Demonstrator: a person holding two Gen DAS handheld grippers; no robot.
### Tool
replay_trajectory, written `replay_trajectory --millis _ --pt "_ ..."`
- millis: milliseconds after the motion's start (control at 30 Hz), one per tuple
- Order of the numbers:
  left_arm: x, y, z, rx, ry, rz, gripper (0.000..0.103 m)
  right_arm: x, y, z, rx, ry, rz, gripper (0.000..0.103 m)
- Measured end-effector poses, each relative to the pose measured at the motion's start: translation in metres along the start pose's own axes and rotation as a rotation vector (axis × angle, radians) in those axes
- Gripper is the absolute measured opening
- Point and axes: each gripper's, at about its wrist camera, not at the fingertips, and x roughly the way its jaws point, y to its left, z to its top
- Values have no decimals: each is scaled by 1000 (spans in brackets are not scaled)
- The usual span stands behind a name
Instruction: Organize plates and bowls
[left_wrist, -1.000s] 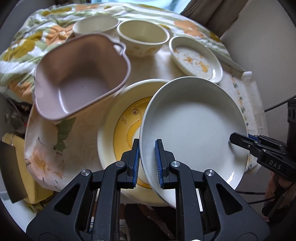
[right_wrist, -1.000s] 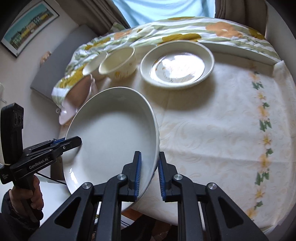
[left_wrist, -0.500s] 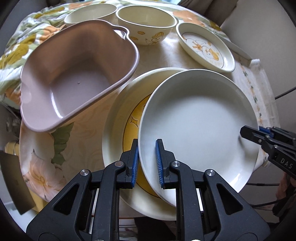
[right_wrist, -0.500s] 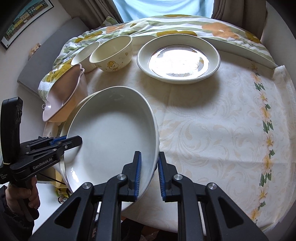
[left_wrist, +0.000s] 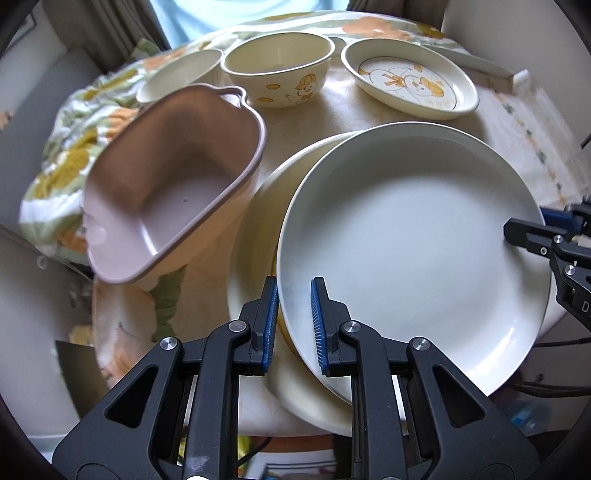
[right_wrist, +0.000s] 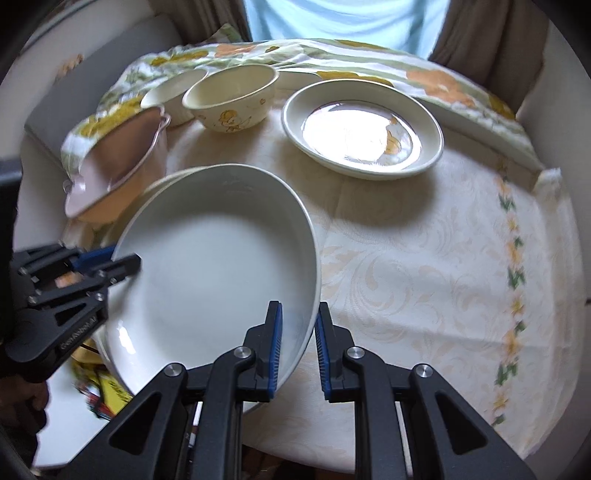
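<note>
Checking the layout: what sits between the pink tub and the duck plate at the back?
In the left wrist view, the duck bowl stands between the pink tub and the duck plate, apart from both on the tablecloth.

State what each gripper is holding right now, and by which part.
Both hold the same white plate by its rim, on opposite edges. The left gripper pinches the near-left rim; the right gripper pinches the opposite rim, one finger inside the plate, one outside.
</note>
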Motion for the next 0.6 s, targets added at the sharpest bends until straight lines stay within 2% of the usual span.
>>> replay_trajectory --millis 167,600 --pt "-4 -2 -5 41 -17 79 15 5 9 1 -36 11 -40 16" --pt "-7 -13 -8 81 -32 151 15 4 16 3 -78 14 -87 16"
